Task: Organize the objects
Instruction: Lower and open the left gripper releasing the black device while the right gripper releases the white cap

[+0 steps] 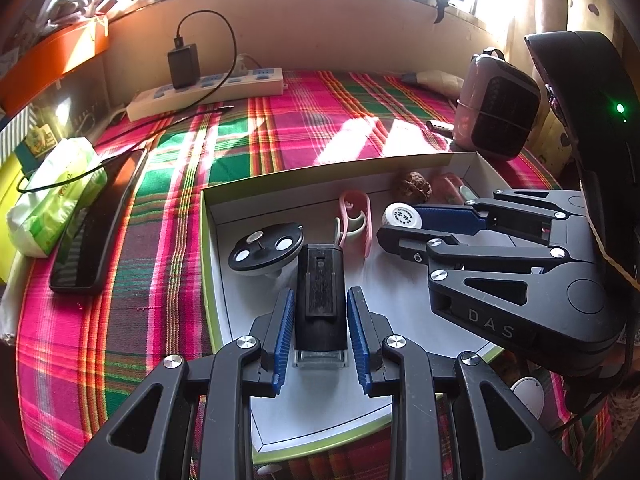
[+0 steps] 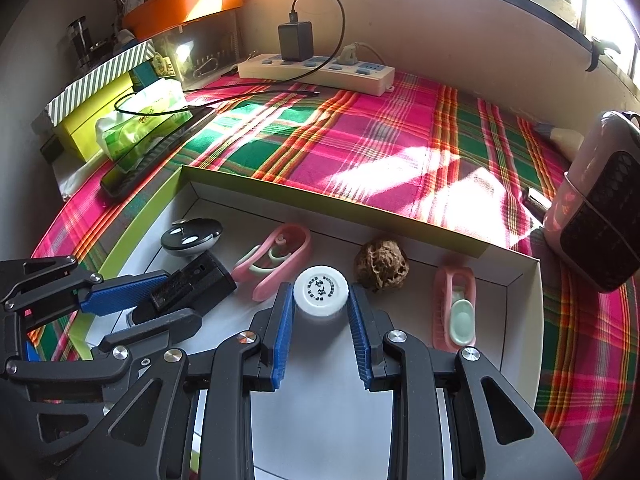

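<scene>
A shallow white box with a green rim (image 1: 208,248) (image 2: 188,172) lies on the plaid cloth. My left gripper (image 1: 320,294) (image 2: 176,300) is shut on a black oblong device with a clear base (image 1: 320,280) (image 2: 192,284), both blue pads against its sides, low over the box floor. My right gripper (image 2: 320,287) (image 1: 394,222) is shut on a white-capped bottle (image 2: 320,294) (image 1: 402,216) deeper in the box. Also in the box are a black disc with white spots (image 1: 266,246) (image 2: 192,236), a pink clip (image 1: 354,220) (image 2: 276,260), a walnut (image 1: 412,186) (image 2: 382,264) and a small pink holder (image 2: 456,308).
A dark phone (image 1: 96,220) and a green tissue pack (image 1: 52,196) lie left of the box. A power strip (image 2: 316,68) with a black charger (image 2: 296,40) runs along the back wall. A pink heater (image 2: 600,204) stands right of the box.
</scene>
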Action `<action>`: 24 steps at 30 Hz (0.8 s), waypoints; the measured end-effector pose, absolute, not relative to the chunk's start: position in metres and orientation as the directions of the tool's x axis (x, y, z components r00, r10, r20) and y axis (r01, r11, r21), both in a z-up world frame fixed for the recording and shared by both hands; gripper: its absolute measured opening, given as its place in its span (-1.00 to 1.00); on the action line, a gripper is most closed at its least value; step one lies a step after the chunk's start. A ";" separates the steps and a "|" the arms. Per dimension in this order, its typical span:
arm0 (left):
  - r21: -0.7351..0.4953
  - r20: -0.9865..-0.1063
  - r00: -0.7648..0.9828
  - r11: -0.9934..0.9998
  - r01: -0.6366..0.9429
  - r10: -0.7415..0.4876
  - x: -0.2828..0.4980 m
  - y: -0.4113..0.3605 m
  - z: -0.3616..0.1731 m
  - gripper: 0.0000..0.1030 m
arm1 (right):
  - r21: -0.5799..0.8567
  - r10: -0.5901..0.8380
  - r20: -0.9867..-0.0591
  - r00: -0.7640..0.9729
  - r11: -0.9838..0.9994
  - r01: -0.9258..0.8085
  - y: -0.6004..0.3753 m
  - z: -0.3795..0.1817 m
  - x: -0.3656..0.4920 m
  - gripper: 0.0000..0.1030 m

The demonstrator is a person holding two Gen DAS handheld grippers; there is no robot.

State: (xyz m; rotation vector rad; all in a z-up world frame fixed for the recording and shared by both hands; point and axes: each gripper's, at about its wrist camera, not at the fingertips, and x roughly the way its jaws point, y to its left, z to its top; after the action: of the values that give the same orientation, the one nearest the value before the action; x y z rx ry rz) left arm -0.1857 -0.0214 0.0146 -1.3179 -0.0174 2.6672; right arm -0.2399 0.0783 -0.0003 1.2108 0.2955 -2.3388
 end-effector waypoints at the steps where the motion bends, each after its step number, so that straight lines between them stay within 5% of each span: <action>1: -0.084 -0.788 -0.596 -0.986 -0.143 0.153 -0.186 -0.021 0.015 -0.52 | 0.029 -0.320 -0.811 -0.489 -0.858 0.513 0.078 0.000 -0.240 -0.44; 24: -0.082 -0.789 -0.596 -0.986 -0.142 0.151 -0.185 -0.021 0.014 -0.49 | 0.024 -0.318 -0.804 -0.503 -0.862 0.506 0.078 0.002 -0.235 -0.44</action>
State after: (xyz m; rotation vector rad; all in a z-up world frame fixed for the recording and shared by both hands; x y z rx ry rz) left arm -0.1847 -0.0210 0.0144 -1.3201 -0.0156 2.6687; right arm -0.2354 0.0783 0.0016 1.1969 0.2944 -2.3548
